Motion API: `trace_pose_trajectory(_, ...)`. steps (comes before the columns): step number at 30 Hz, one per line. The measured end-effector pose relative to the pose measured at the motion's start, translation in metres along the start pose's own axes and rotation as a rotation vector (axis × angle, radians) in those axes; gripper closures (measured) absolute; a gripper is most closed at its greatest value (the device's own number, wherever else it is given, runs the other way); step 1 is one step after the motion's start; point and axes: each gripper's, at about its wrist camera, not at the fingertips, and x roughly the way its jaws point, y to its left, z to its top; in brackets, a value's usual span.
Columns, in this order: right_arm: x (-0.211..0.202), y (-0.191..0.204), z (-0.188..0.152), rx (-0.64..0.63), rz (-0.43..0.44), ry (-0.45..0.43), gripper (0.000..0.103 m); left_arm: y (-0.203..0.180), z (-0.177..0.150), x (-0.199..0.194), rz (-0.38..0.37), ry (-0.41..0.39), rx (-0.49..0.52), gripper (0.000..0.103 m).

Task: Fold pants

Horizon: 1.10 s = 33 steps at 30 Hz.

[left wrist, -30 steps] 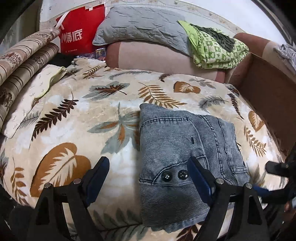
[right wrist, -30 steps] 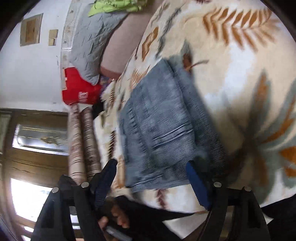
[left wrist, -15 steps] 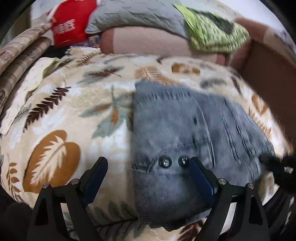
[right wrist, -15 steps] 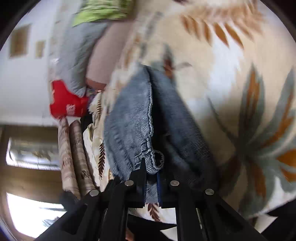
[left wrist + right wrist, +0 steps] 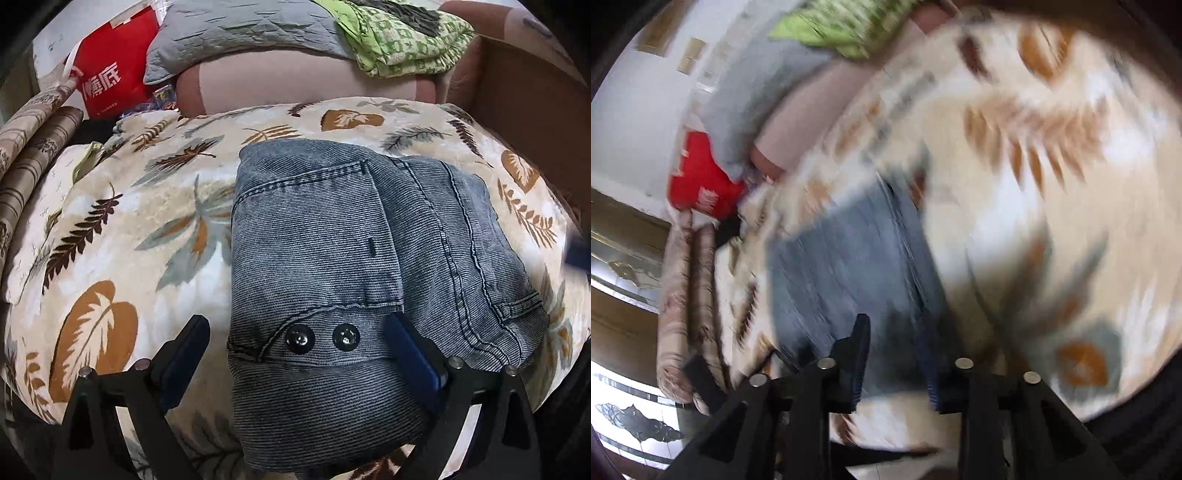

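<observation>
Though folded: 1 pants (image 5: 332,266), 2 snaps (image 5: 322,336).

Black angular gripper (image 5: 295,345) frames, silver screws, seemingly dark-blue ribbed finger pads (image 5: 410,350).

Left gripper (image 5: 295,339) pitched steeply down, jaws spread wide and just opened a bit further; I saw both blue pads (image 5: 413,354) clear, pressing on nothing. Right gripper (image 5: 894,354) angled down less steeply, view badly blurred. Its jaws, just reopened, stood at narrow gap, dark pads (image 5: 858,365) parallel; I saw nothing pinched between them. No hand or sleeve visible in either view.
</observation>
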Motion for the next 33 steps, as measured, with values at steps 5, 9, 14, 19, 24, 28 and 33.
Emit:
trace_pose_trajectory(5, 0.036, 0.065, 0.060, -0.107, 0.297, 0.060, 0.036, 0.001, 0.000, 0.000, -0.001, -0.004, -0.001, 0.006)
trace_pose_trajectory(9, 0.130, 0.023, 0.081, -0.021, -0.004, 0.220, 0.050, 0.005, 0.002, -0.006, -0.053, 0.005, -0.021, 0.006)
trace_pose_trajectory(14, 0.120, 0.027, 0.078, -0.099, -0.066, 0.166, 0.051, 0.024, 0.007, -0.050, -0.087, -0.136, -0.118, 0.006)
trace_pose_trajectory(19, 0.109, 0.020, 0.078, -0.079, -0.093, 0.194, 0.048, 0.010, -0.015, 0.007, -0.118, 0.062, -0.057, 0.000)
trace_pose_trajectory(24, 0.080, 0.099, 0.079, -0.372, -0.201, 0.106, 0.019, 0.010, -0.015, 0.008, -0.135, 0.068, -0.054, 0.000)
trace_pose_trajectory(28, 0.122, 0.193, 0.078, -0.680, -0.196, 0.146, 0.003, 0.010, -0.014, 0.009, -0.152, 0.066, -0.057, 0.000)
trace_pose_trajectory(33, 0.234, 0.231, 0.064, -0.816, -0.350, 0.393, 0.045, 0.009, -0.017, 0.009, -0.158, 0.051, -0.052, 0.000)
